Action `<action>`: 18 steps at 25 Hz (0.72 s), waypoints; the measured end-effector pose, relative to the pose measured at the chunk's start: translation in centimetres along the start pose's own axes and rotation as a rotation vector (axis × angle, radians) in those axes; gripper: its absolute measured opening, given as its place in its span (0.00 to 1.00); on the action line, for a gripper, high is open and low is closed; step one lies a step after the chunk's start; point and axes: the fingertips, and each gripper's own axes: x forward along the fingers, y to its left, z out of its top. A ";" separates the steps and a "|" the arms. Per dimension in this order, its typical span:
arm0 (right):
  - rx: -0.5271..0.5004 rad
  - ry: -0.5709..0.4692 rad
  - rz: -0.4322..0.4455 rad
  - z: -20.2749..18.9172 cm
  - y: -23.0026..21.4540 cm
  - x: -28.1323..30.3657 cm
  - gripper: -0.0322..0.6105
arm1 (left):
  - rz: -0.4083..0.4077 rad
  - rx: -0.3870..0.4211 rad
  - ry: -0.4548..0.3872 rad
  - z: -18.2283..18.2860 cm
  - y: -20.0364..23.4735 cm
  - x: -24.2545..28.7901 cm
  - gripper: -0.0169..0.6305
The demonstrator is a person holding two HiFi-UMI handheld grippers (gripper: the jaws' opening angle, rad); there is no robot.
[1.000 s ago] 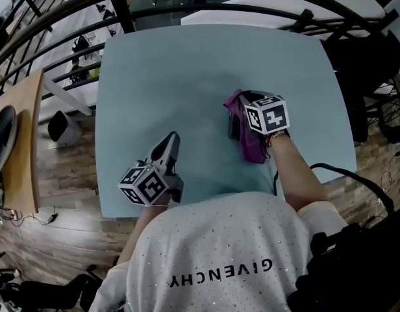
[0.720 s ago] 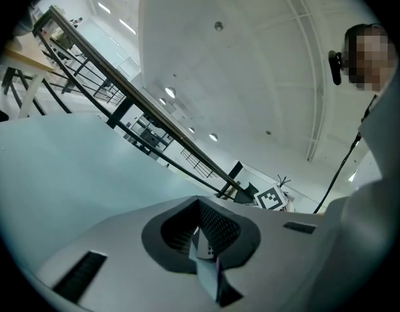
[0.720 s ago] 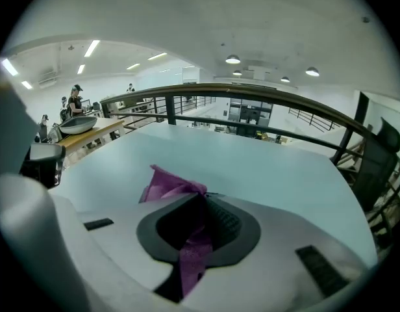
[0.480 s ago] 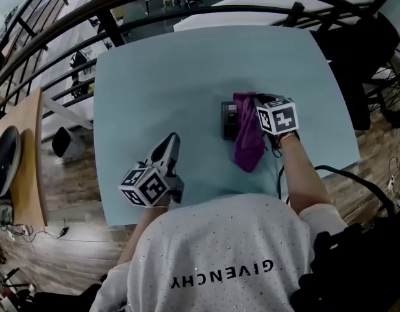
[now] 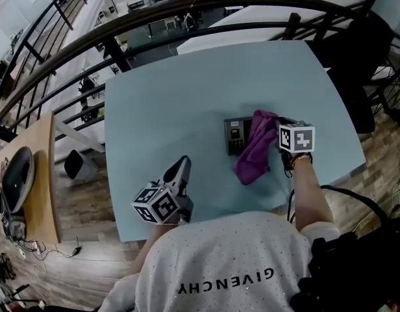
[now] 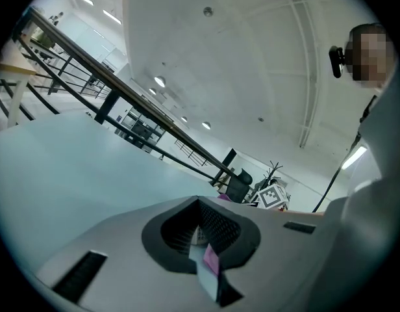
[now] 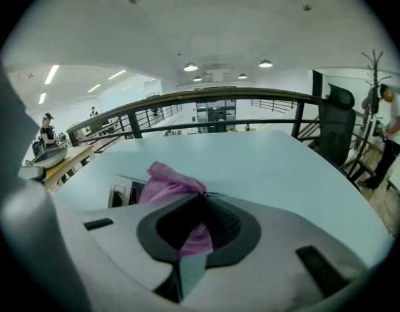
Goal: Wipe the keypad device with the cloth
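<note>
The dark keypad device (image 5: 234,136) lies flat on the light blue table (image 5: 174,90), right of centre. A purple cloth (image 5: 254,149) drapes over the device's right part and trails toward me. My right gripper (image 5: 275,130) is shut on the cloth's upper end, its marker cube just right of the cloth. In the right gripper view the cloth (image 7: 166,183) bunches at the shut jaws, with the keypad device (image 7: 125,191) uncovered to its left. My left gripper (image 5: 180,171) rests near the table's front left, apart from the device, its jaws together and holding nothing.
A dark curved railing (image 5: 187,8) runs behind the table's far edge. A wooden desk (image 5: 37,174) stands on the left. Black chairs (image 5: 372,51) and a cable (image 5: 343,194) sit at the right. A person (image 7: 389,125) stands beyond the table's right edge.
My right gripper has dragged the cloth rightward across the device, so more of the keypad's left part shows now. The left gripper has stayed where it was.
</note>
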 end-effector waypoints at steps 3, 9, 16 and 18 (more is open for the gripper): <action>0.092 -0.111 -0.011 -0.1 -1.0 -2.7 0.10 | -0.022 0.013 0.018 -0.1 -0.4 -0.3 0.03; 0.345 -0.361 0.057 2.8 0.5 -9.8 0.10 | -0.100 0.058 0.042 2.0 -1.8 0.2 0.03; 0.412 -0.598 0.076 4.0 2.8 -18.9 0.10 | -0.178 0.125 0.054 2.9 -4.1 -0.7 0.03; 0.391 -0.609 0.054 3.9 3.6 -20.2 0.09 | -0.190 0.197 0.066 2.6 -5.2 -0.6 0.03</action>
